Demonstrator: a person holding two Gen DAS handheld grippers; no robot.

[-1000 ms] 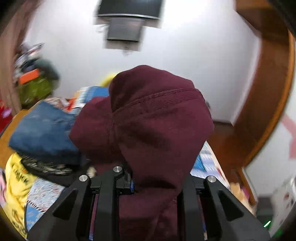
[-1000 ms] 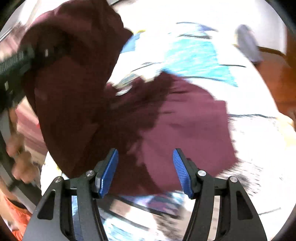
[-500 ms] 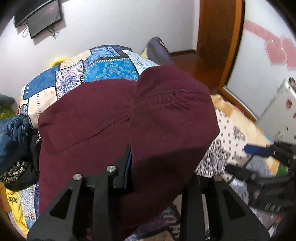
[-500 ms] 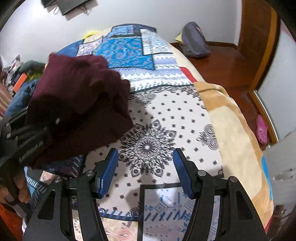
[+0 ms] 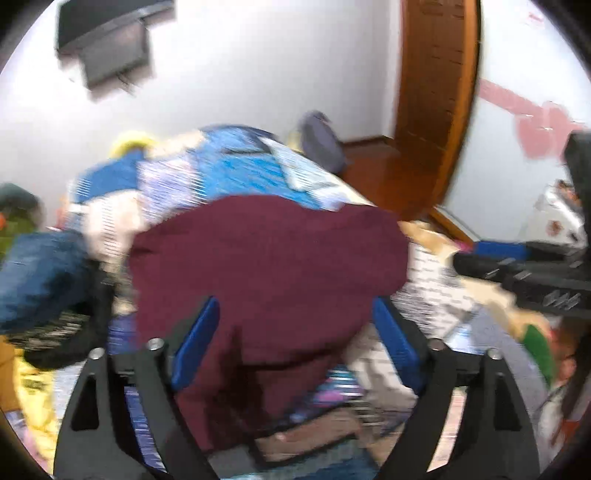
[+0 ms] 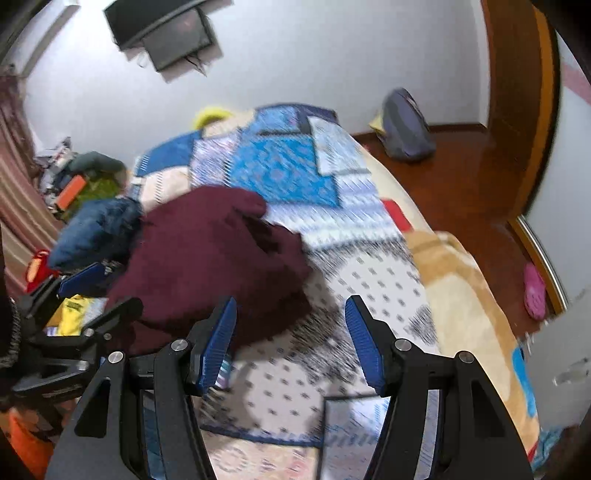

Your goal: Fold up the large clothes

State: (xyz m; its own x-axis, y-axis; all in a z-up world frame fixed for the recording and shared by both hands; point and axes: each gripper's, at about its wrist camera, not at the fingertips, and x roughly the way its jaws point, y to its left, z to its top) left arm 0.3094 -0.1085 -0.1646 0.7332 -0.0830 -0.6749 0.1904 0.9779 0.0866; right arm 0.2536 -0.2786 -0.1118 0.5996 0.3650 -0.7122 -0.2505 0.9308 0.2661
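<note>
Half a second on, the left gripper (image 5: 295,339) has let go of the maroon garment (image 5: 269,277): its blue-padded fingers (image 5: 195,343), earlier clenched on the cloth, now stand spread wide, with the fabric lying loose between and beyond them. The right gripper (image 6: 290,339) is likewise parted and grasps nothing, poised over the patterned bedspread (image 6: 369,280) with the garment's near edge just beside its left finger. The maroon garment (image 6: 207,266) sits in a rumpled heap on the left half of the bed; in the right wrist view its long axis seems to run from the near left toward the far right, a bunched end pointing up the bed, though blur makes this uncertain. Just beyond it to the left lies a blue denim item (image 6: 96,229), and a yellow garment (image 6: 74,314) with dark lettering, too blurred to read, lies nearer the left gripper (image 6: 81,295). A dark screen (image 6: 166,33) hangs on the white wall, and a grey backpack (image 6: 406,125) rests on the wooden floor.
</note>
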